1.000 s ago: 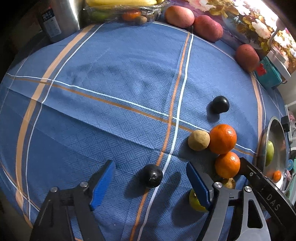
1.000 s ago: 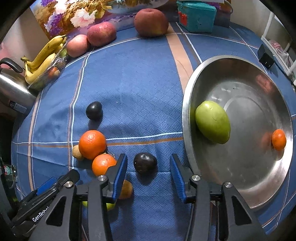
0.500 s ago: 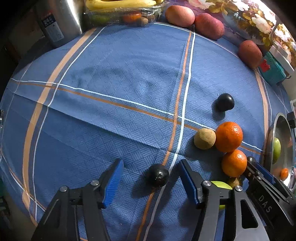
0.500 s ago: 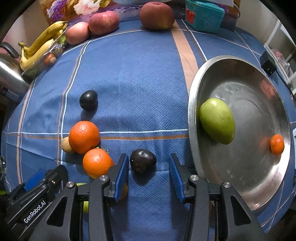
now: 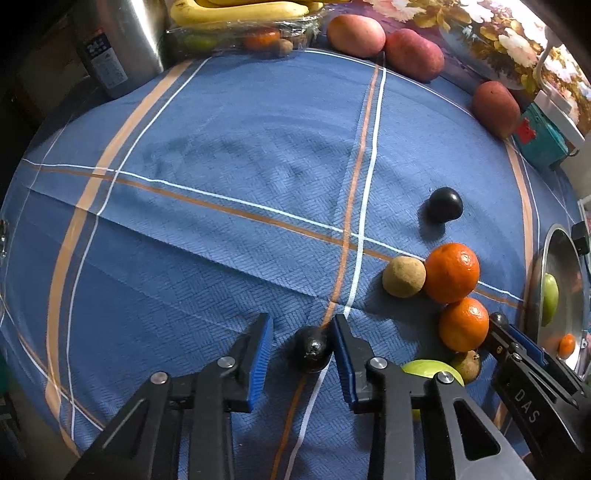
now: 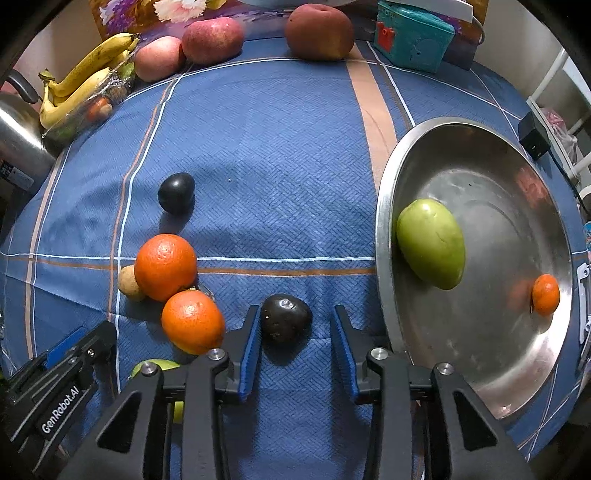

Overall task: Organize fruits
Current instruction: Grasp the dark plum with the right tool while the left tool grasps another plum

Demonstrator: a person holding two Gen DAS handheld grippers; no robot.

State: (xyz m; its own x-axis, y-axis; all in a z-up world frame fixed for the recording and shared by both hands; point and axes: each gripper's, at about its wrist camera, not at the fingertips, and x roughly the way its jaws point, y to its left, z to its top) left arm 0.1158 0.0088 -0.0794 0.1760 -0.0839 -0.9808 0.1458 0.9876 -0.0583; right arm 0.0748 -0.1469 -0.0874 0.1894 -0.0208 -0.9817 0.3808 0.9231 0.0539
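In the left wrist view my left gripper [image 5: 301,328] is open around a small dark fruit [image 5: 311,349] on the blue cloth; the right finger touches it, the left finger stands apart. In the right wrist view my right gripper [image 6: 293,321] is open around another dark fruit [image 6: 285,322], its left finger against it. A steel tray [image 6: 384,236] at the right holds a green mango [image 6: 430,243] and a small orange [image 6: 545,294]. Two oranges [image 6: 165,266] [image 6: 192,320], a brown fruit [image 6: 127,282] and a third dark fruit [image 6: 176,192] lie left of the right gripper.
Red-skinned fruits [image 6: 212,38] [image 6: 319,31], bananas [image 6: 85,79] on a clear pack, a steel kettle [image 6: 18,144] and a teal box [image 6: 412,37] line the far edge. A green fruit [image 5: 430,371] lies behind the left gripper's right finger. A black adapter [image 6: 532,134] sits by the tray.
Both grippers have narrowed around their dark fruits and moved forward a little. The left gripper has closed more, its right finger now touching the fruit.
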